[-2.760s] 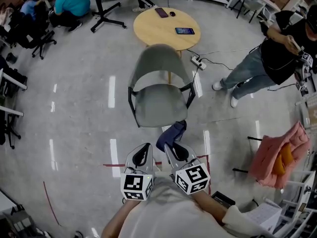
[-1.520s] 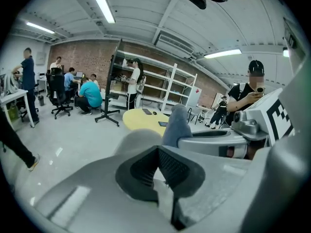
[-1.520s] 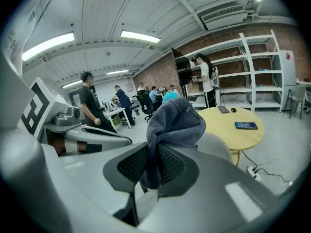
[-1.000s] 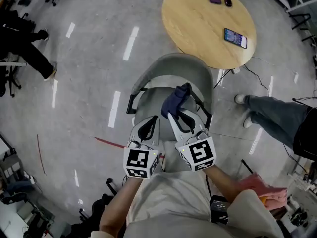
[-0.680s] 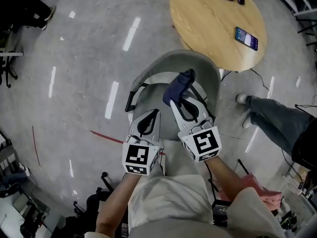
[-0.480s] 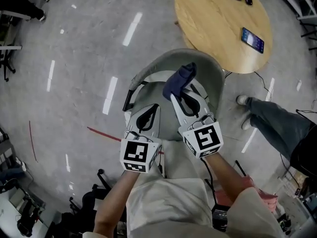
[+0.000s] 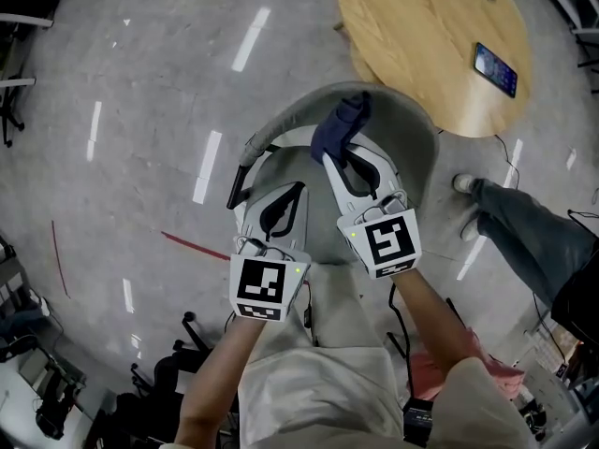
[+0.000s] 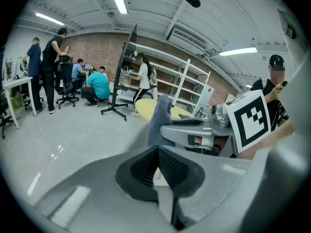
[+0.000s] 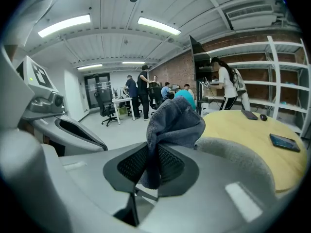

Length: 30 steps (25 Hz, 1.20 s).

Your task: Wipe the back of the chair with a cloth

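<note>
Right gripper (image 7: 333, 153) is pinching the dark blue cloth (image 7: 339, 125) between its 2 closed jaws. The cloth is bunching up above the jaw tips, right at the top edge of the grey chair (image 7: 416, 134) backrest. Left gripper (image 7: 285, 199) is hovering just beside it over the chair, its jaws pressed together and holding nothing. A round wooden table (image 7: 421, 36) is standing just behind the chair.

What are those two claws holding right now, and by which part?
The right gripper pinches the blue cloth by one end; the left gripper is shut on nothing.
</note>
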Motion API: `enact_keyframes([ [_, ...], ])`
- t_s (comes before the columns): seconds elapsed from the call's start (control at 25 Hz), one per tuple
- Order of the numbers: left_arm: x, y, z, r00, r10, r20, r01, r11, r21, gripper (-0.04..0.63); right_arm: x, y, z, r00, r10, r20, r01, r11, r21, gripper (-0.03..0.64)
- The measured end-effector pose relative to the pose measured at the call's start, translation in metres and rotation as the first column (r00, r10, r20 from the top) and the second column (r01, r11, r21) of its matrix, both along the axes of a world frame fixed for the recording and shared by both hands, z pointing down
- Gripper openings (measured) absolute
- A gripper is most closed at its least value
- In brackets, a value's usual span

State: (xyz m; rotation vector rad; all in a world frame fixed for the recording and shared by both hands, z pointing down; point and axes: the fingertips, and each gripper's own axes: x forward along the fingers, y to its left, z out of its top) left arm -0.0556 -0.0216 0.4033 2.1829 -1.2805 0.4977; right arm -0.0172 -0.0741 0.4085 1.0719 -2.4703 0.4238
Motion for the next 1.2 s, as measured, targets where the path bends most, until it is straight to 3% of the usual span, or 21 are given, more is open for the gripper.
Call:
enact_keyframes([
  [1.2, 0.008, -0.022, 0.020, 0.999, 0.039, 0.010, -0.039, 0.999, 0.008, 0.000, 0.008, -0.048, 0.054, 0.995, 0.095, -0.012, -0.095, 0.995, -0.019, 0.074],
])
